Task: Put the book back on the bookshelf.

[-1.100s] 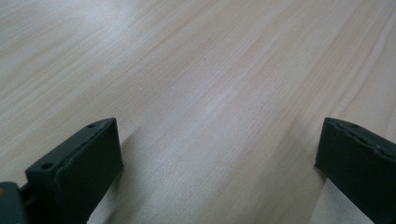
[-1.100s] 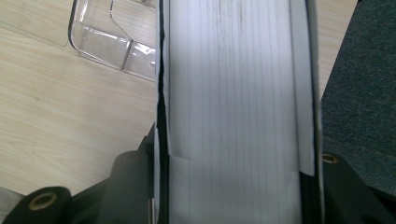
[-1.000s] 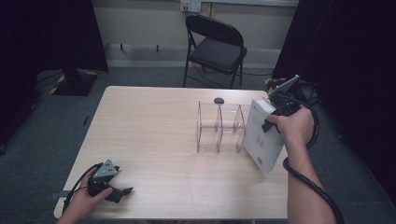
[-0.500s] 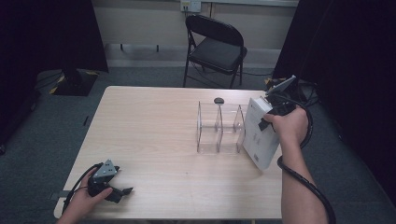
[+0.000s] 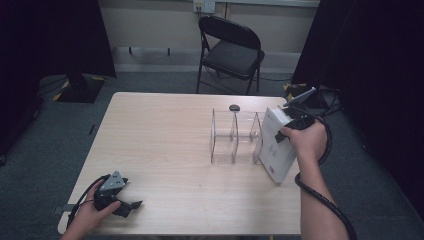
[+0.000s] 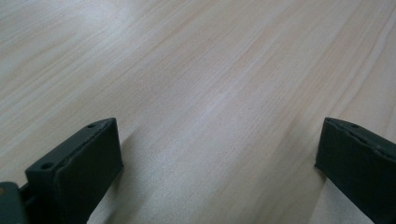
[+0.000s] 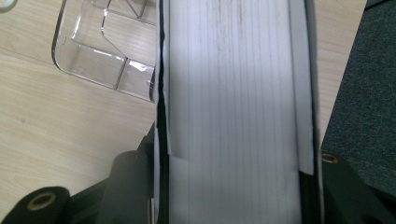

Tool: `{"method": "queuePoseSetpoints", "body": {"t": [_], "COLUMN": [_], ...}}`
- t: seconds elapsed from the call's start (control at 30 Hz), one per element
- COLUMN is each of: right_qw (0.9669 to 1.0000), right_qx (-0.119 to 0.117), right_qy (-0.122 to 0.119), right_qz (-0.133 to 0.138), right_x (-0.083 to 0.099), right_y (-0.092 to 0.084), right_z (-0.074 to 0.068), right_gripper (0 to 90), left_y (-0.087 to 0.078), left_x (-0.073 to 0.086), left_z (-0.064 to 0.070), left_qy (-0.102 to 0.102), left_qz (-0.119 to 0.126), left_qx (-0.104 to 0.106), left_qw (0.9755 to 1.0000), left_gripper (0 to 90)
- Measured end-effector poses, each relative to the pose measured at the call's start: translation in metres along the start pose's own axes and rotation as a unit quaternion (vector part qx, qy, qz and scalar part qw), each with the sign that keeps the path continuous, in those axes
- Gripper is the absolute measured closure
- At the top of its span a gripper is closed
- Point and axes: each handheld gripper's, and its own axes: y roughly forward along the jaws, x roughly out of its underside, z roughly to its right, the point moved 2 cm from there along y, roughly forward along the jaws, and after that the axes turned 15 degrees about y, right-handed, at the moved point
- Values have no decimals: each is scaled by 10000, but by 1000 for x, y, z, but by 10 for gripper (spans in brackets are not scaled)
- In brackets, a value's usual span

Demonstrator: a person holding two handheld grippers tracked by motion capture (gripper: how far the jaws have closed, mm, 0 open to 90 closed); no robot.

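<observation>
Nearest the person, the left gripper (image 5: 131,205) rests on the table (image 5: 165,145) at its near corner, jaws spread wide with bare wood between them in the left gripper view, holding nothing. Farther off, the right gripper (image 5: 286,131) is clamped on a thick white book (image 5: 276,145), one jaw pressing each cover, as the right gripper view shows with the page edges (image 7: 233,93) running up between them. The book stands on its lower edge, tilted, just beside the outer wall of a clear plastic rack (image 5: 235,136) that sits to the gripper's left, close to the table's edge on its other side. My guess is that the book is meant for a slot in the rack; if it swings in at this tilt, its corner could knock the light rack sideways, and a loose grip on such a heavy block could let it slip and topple toward the floor. It looks plain, white-covered with faint print, its pages slightly grey-streaked. Beyond the rack lies a small dark object (image 5: 234,107), and past the table a folding chair (image 5: 230,50).
</observation>
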Motion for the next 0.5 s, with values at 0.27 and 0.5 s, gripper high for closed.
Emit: {"method": "queuePoseSetpoints", "body": {"t": [0.27,0.5], "right_qw": [9989,9983], "right_qx": [146,183], "right_qy": [-102,-134], "right_qz": [-425,-529], "right_x": [4,4], "right_y": [1,1], "right_z": [3,2], "right_gripper": [513,521], "left_y": [0,0], "left_x": [0,0], "left_z": [0,0], "left_qy": [-27,-22], "left_qz": [6,6], "left_qx": [7,19], "left_qw": [10000,10000], "left_gripper": [0,0]}}
